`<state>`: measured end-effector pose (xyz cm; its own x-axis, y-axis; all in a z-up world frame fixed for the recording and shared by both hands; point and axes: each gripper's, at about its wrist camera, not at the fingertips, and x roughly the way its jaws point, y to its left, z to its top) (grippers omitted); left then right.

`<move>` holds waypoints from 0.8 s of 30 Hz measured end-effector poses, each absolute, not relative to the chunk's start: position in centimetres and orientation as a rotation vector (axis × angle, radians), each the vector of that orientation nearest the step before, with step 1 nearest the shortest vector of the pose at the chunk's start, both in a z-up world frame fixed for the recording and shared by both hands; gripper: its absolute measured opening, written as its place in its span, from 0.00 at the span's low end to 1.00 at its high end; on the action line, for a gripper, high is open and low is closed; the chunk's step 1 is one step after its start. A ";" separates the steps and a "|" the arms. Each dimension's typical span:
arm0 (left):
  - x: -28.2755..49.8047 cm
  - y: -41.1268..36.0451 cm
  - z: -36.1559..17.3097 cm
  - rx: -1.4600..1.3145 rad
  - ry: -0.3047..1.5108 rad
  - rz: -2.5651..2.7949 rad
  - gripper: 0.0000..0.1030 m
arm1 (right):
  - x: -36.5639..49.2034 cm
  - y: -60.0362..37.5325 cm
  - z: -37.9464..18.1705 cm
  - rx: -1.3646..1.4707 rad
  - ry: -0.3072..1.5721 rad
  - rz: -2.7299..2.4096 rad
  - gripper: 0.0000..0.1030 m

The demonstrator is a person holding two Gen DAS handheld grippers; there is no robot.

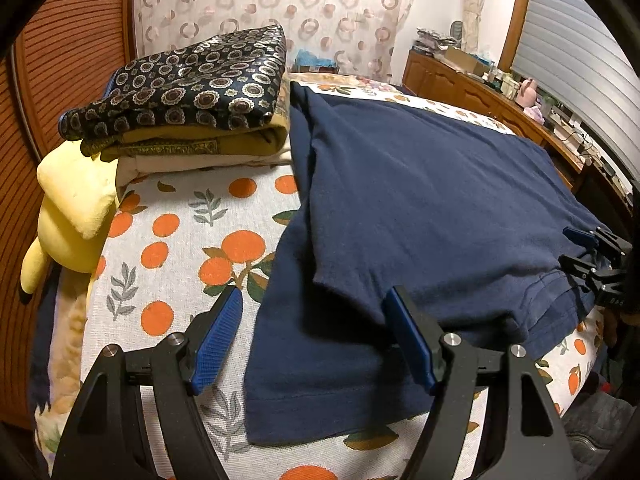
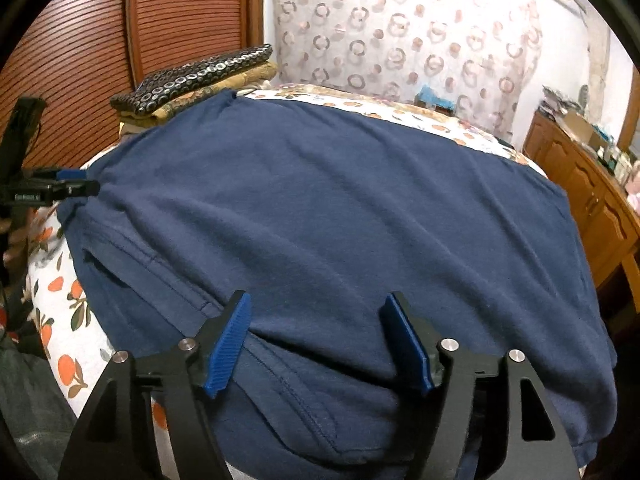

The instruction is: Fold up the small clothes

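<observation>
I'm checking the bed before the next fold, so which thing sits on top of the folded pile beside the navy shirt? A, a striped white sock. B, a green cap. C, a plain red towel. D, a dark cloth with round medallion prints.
D: the pile's top layer is dark with pale round medallions, lying over mustard and cream folds, beside the navy shirt.

Bed with orange-print cover (image 1: 168, 240). Slatted wooden panel (image 1: 76, 40) at left, sheer curtain with ring pattern (image 1: 280, 4) behind. Wooden cabinet (image 1: 460, 80) along right wall, cluttered on top; window blind (image 1: 576, 48) above it. Stack of folded textiles (image 1: 188, 100) and a yellow plush (image 1: 72, 208) near the panel.
</observation>
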<state>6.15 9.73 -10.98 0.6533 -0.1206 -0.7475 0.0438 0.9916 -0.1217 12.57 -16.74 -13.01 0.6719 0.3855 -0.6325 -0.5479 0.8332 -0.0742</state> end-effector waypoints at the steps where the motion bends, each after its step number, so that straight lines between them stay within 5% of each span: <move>1: 6.2 9.7 -10.9 -0.097 0.854 -0.093 0.73 | 12.5 -16.7 -13.1 -0.269 0.644 0.532 0.70; 6: 6.3 9.6 -10.9 -0.105 0.843 -0.114 0.72 | 12.4 -16.8 -12.8 -0.270 0.641 0.527 0.71; 11: 6.5 9.6 -10.7 -0.117 0.838 -0.132 0.56 | 12.4 -16.9 -12.8 -0.270 0.641 0.527 0.71; 17: 6.8 9.5 -10.6 -0.117 0.835 -0.135 0.51 | 12.3 -16.9 -12.9 -0.271 0.641 0.528 0.72; 24: 7.4 8.5 -10.5 -0.108 0.838 -0.194 0.12 | 12.3 -16.9 -12.8 -0.272 0.642 0.529 0.72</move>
